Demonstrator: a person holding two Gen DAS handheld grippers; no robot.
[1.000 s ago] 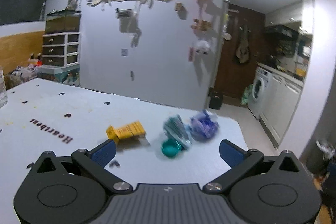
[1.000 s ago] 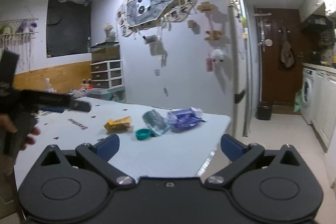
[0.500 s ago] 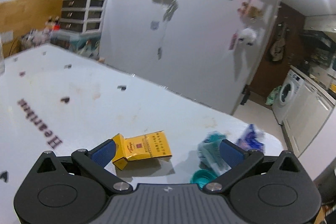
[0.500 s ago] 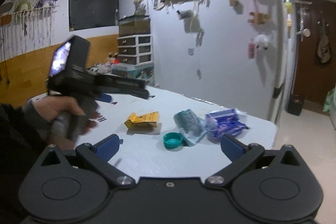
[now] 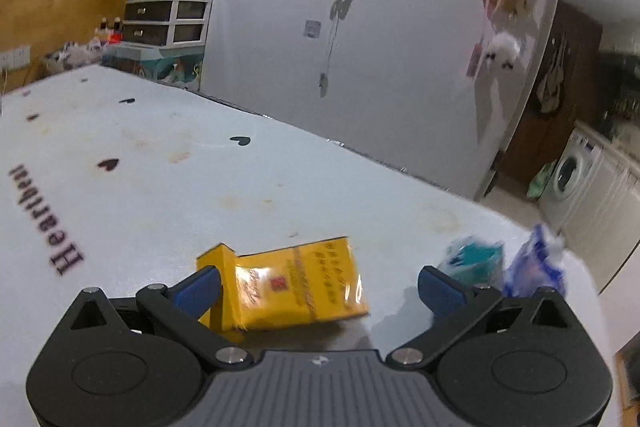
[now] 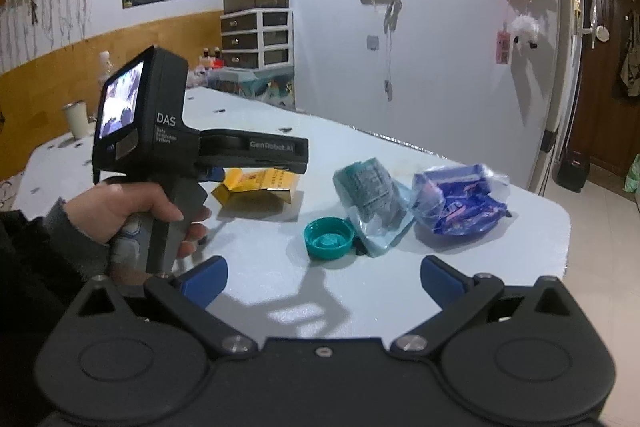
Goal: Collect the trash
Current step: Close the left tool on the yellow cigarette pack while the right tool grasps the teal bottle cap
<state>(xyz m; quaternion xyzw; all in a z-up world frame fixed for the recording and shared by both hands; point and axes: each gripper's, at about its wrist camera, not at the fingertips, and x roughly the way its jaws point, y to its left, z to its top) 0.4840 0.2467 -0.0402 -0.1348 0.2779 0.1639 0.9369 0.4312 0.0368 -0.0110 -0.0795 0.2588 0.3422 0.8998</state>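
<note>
Yellow carton (image 5: 296, 285) was found flat on surface (image 5: 168, 187), between spread fingers of left gripper (image 5: 318, 287). Judged light, crushable, film-slick; grip across narrow sides advised. Right gripper (image 6: 322, 277) fingers were spread, empty, short of teal cap (image 6: 329, 238).

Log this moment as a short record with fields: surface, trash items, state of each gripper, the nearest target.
surface: white table printed with small dark hearts
trash items: yellow cardboard cigarette pack; teal plastic bottle cap; crumpled teal-labelled clear wrapper; blue plastic snack bag
left gripper: open, fingers either side of the yellow pack, not closed on it
right gripper: open, holding nothing, facing the cap and wrappers
nearest target: yellow pack, for the left gripper
holder: a hand grips the left tool's handle
</note>
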